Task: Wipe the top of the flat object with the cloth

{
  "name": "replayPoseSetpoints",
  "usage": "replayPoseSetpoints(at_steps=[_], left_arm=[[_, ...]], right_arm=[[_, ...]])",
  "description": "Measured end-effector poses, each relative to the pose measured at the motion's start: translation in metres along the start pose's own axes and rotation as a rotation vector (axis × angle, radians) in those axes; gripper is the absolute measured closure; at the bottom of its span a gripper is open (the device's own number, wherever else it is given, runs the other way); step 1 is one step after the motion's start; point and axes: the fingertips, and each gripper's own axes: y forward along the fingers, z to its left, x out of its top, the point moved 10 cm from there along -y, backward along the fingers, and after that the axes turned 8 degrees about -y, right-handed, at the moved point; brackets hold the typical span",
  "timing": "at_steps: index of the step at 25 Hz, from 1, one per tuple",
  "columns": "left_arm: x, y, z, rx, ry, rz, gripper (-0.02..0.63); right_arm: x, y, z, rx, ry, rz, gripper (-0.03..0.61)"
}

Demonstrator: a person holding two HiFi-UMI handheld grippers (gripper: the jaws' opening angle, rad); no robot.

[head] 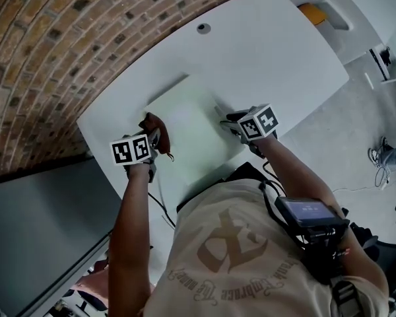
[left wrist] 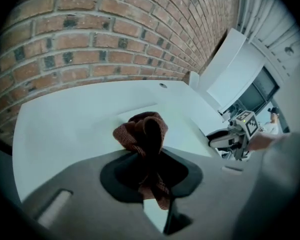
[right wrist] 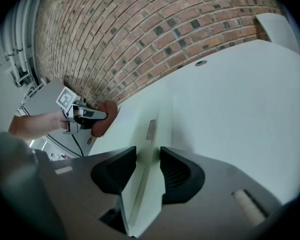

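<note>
Flat object (head: 185,134) lengthwise toward wall (head: 66,38), tight in right gripper (right wrist: 147,155); cloth (left wrist: 142,133) in left gripper (left wrist: 151,170)

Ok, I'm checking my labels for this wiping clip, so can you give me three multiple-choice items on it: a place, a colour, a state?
1. Where is the cloth?
A) in the left gripper
B) in the right gripper
C) spread on the flat board

2. What colour is the cloth?
A) blue
B) reddish brown
C) yellow

3. The right gripper is:
A) open and empty
B) shut on the cloth
C) shut on the flat board's edge

Answers:
1 A, the cloth is bunched between the left gripper's jaws.
2 B, it looks reddish brown in all three views.
3 C, the board's edge fills the gap between the right gripper's jaws.
</note>
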Motion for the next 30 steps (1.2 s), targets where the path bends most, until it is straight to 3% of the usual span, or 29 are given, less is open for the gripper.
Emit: replayPoseSetpoints(at_steps=[6,9,18,23,30], left_arm=[[-0.021,-0.021,0.034,0.094,-0.061,0.022,0.54],[-0.026,-0.03,0.04,0.102,-0.084,0.02,0.54],[0.006,-0.016,-0.038,-0.111,0.022,-0.017,0.54],[0.021,0.02,-0.095,-0.228,0.094,0.033,0.54],[0.036,0.065,-0.147,-0.292,0.187,0.114,0.54]], right_arm=[[0.0,0.0,0.001,-0.003,0.018,-0.025,0.417],[-0.001,-0.002,0.002,-0.003,0.021,-0.046,0.421],[-0.006,-0.012,0.013,-0.004,0.0,-0.058,0.434],[-0.017,-0.014,0.017,-0.021,-0.002,-0.021,0.433],[-0.02,-0.014,0.019,-0.036,0.008,-0.003,0.448]])
